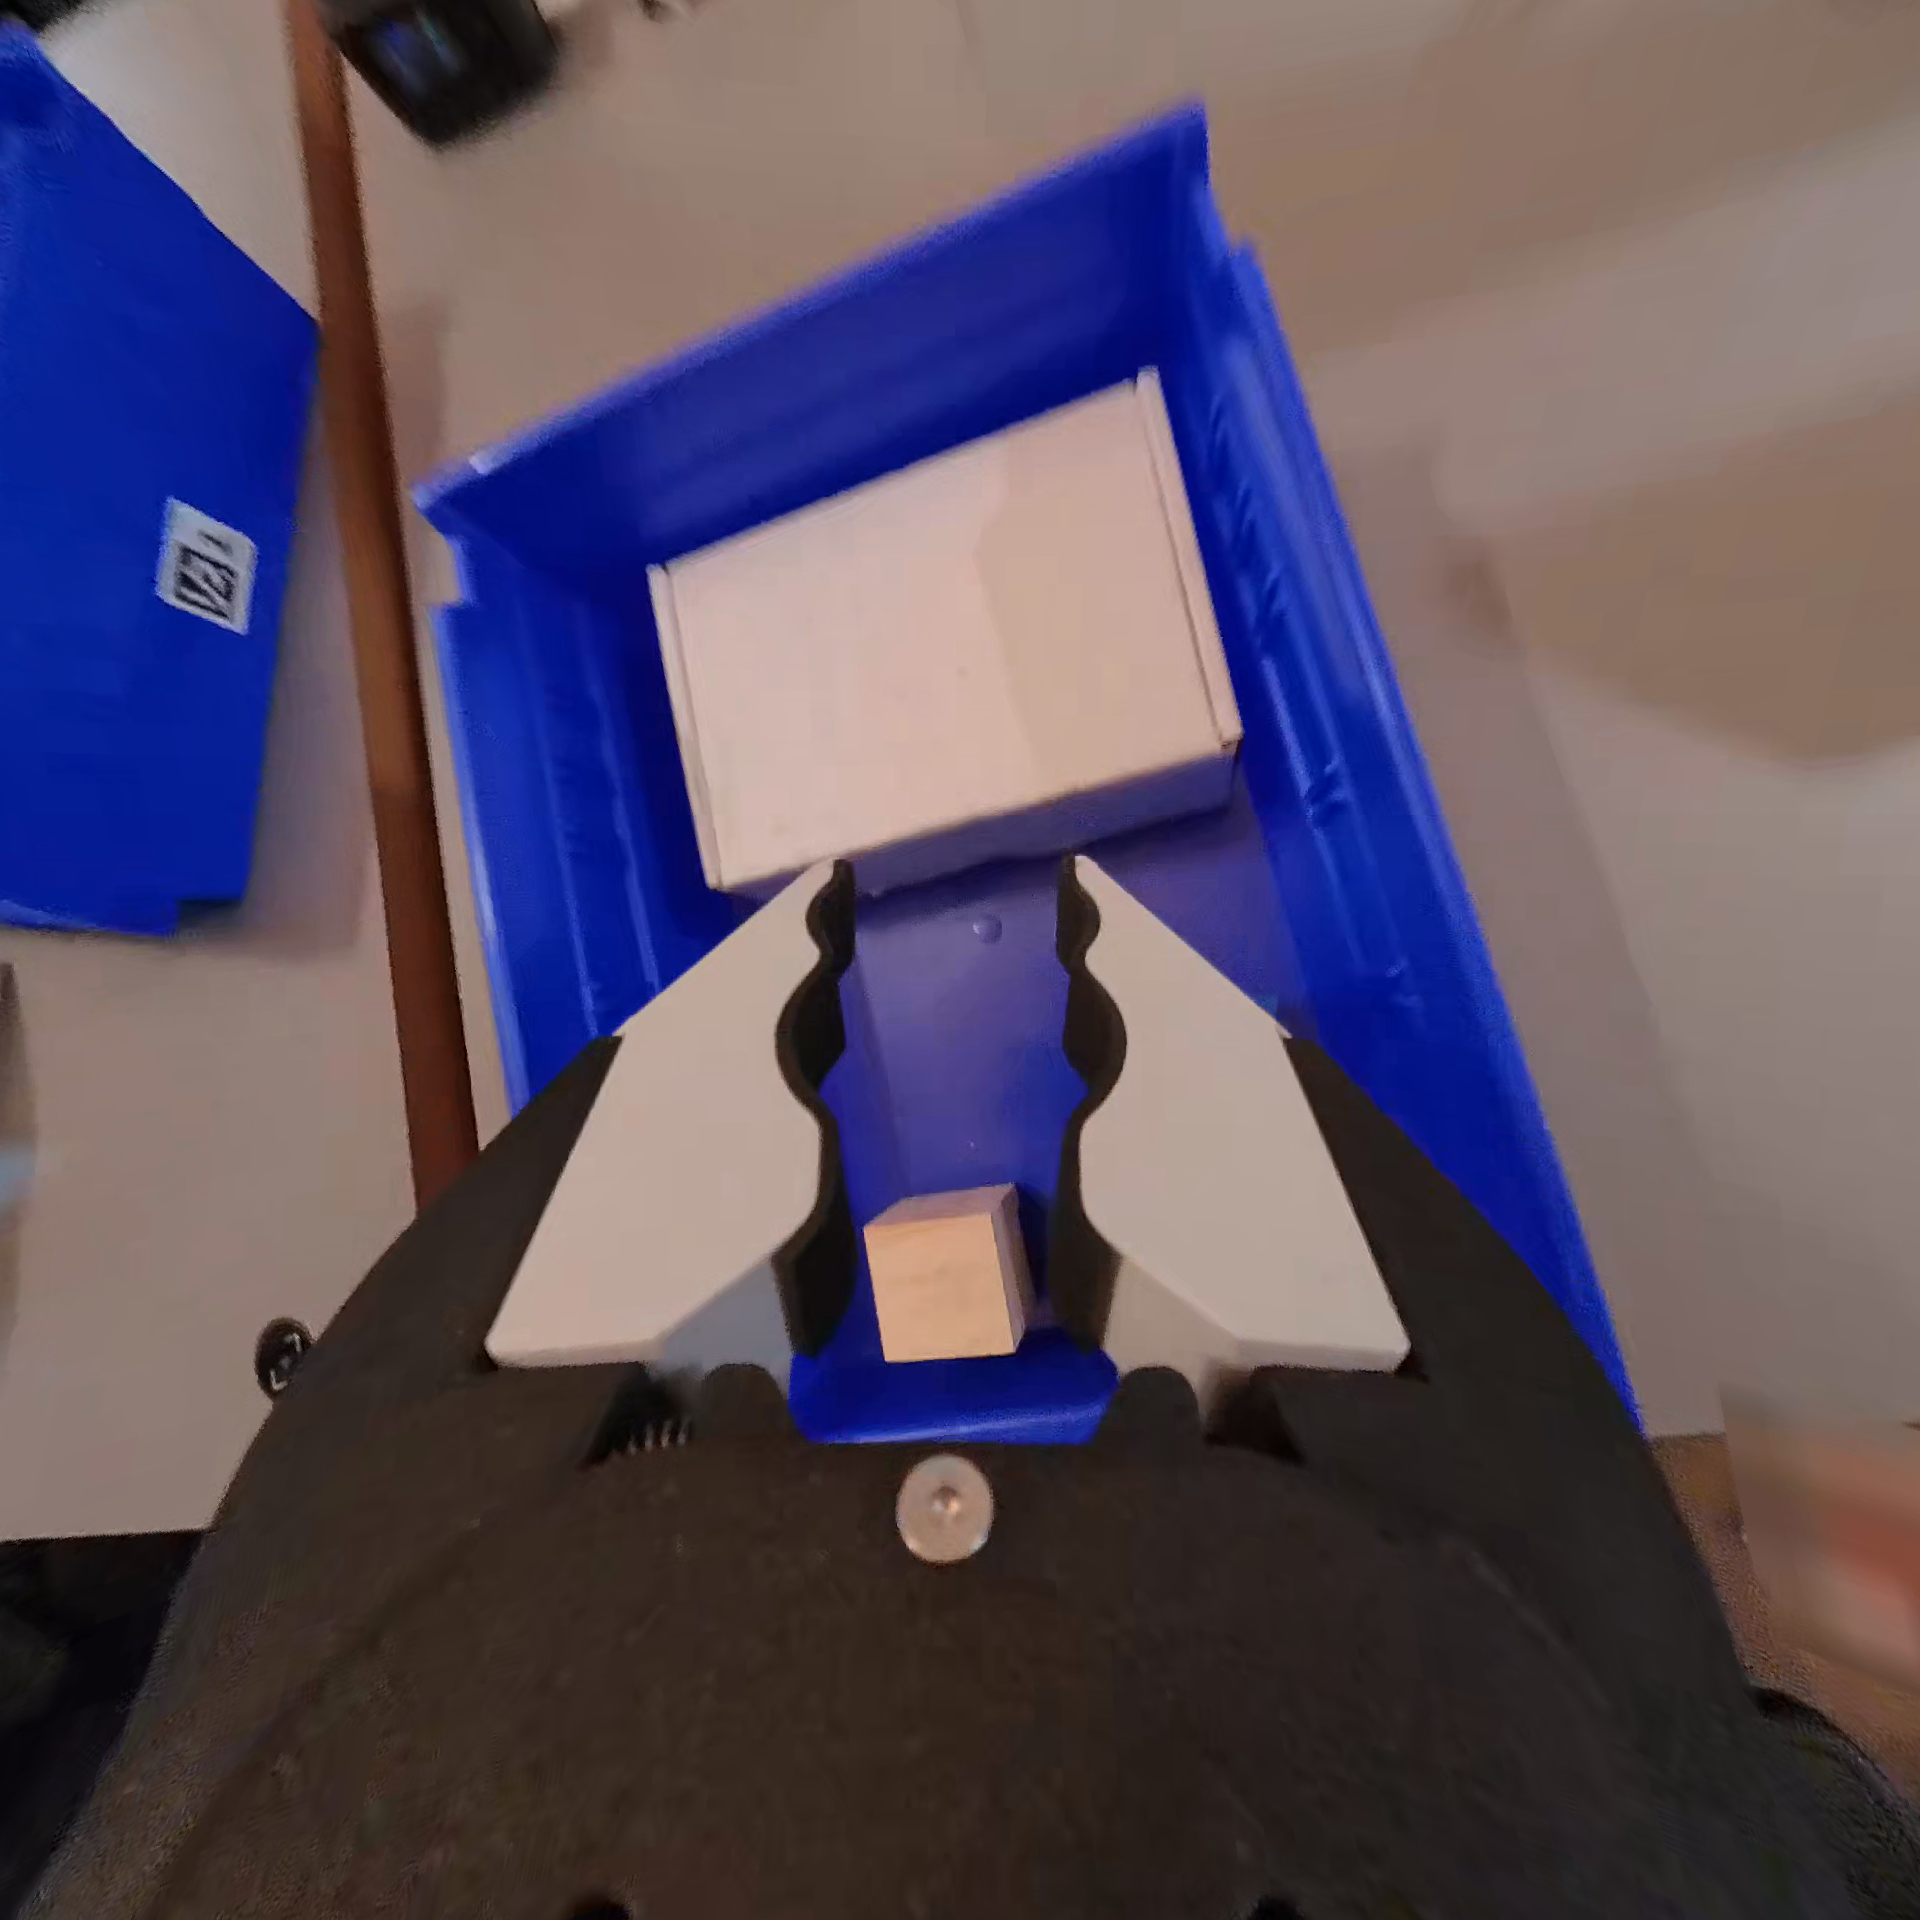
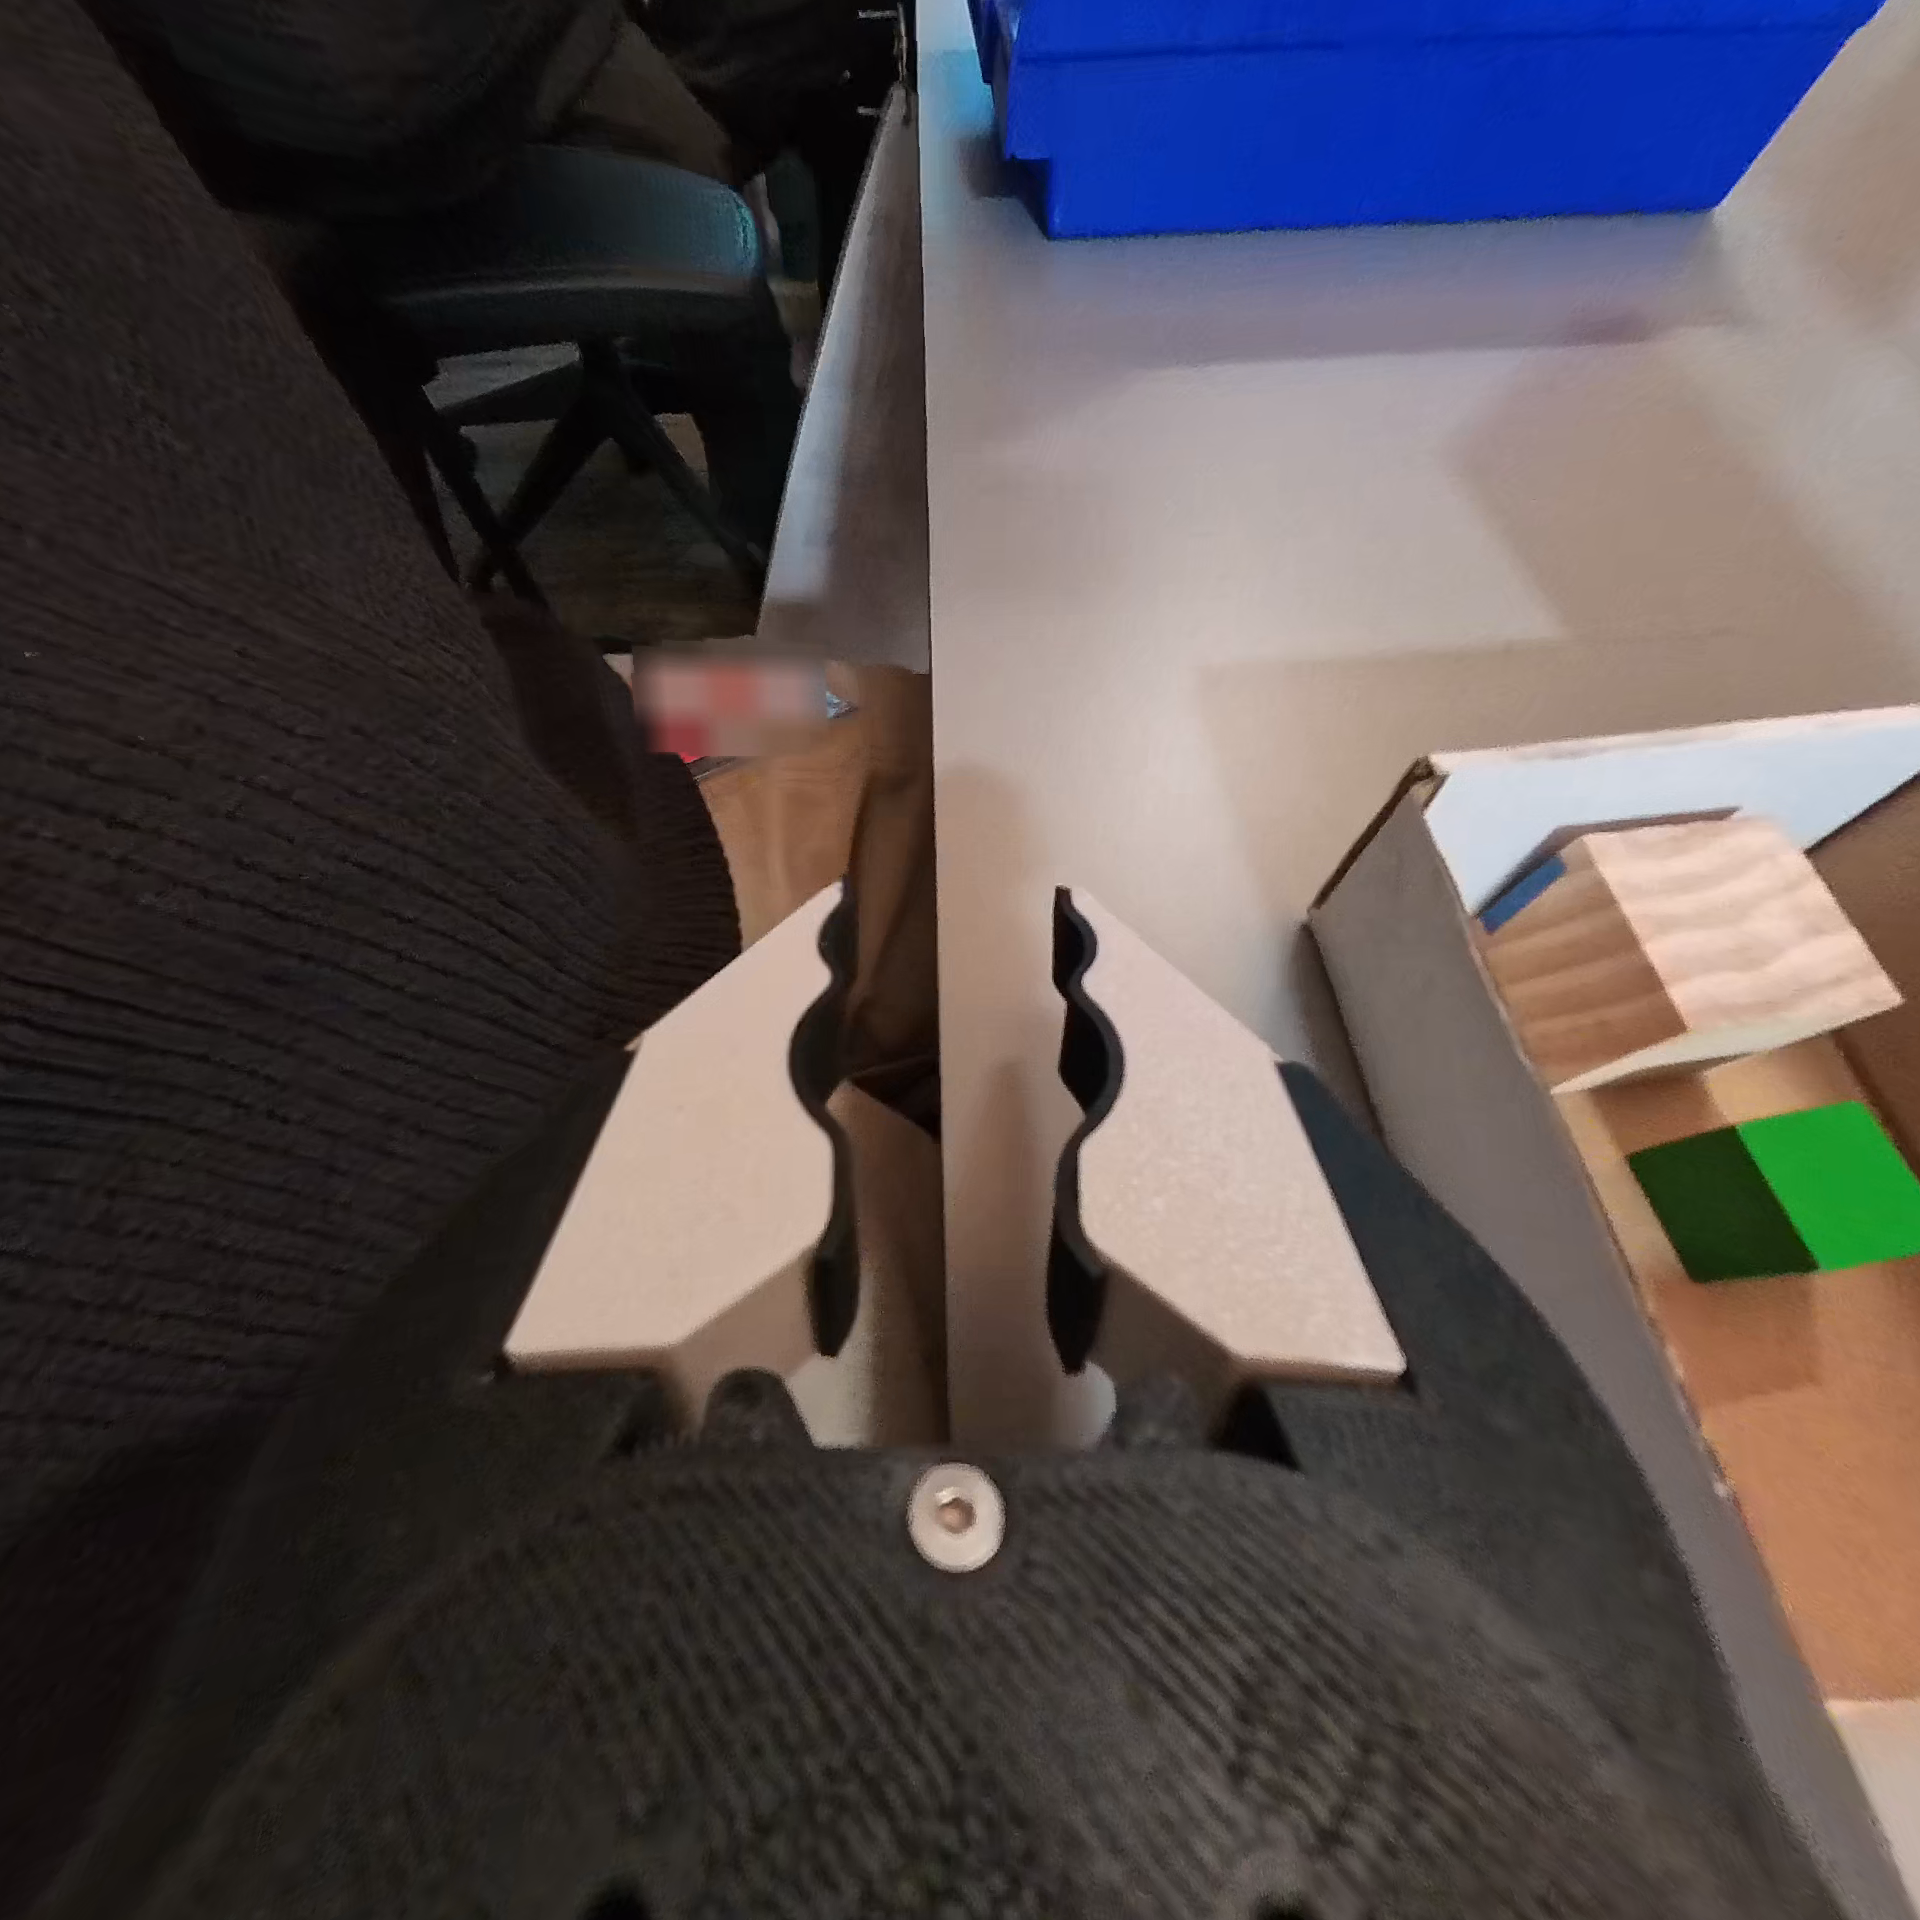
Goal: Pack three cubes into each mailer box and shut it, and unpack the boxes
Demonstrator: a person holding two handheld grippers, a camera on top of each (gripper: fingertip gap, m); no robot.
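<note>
1. The left gripper, black-bodied with pale grey fingers and wavy black pads, hangs over a deep blue plastic bin with its jaws spread and nothing between them.
2. In that bin, toward the far end, lies a closed white cardboard mailer box, its lid flat; its near edge appears just beyond the left gripper's fingertips.
3. A small pale wooden cube sits on the blue bin floor at the near end, seen in the gap between the fingers; the pads do not touch it.
4. A second blue bin bearing a small white sticker stands well apart to the left on the off-white table, beyond a brown wooden strip.
5. The right gripper, of the same build, hovers over the table's edge with its jaws spread and empty.
6. Beside it on the right stands an open white cardboard mailer box with a brown interior; it holds a green cube and a pale wooden cube that rests tilted, with a bit of blue showing behind it.
7. A blue bin sits farther along the table, and a dark ribbed knit sleeve fills the left of the right wrist view.
</note>
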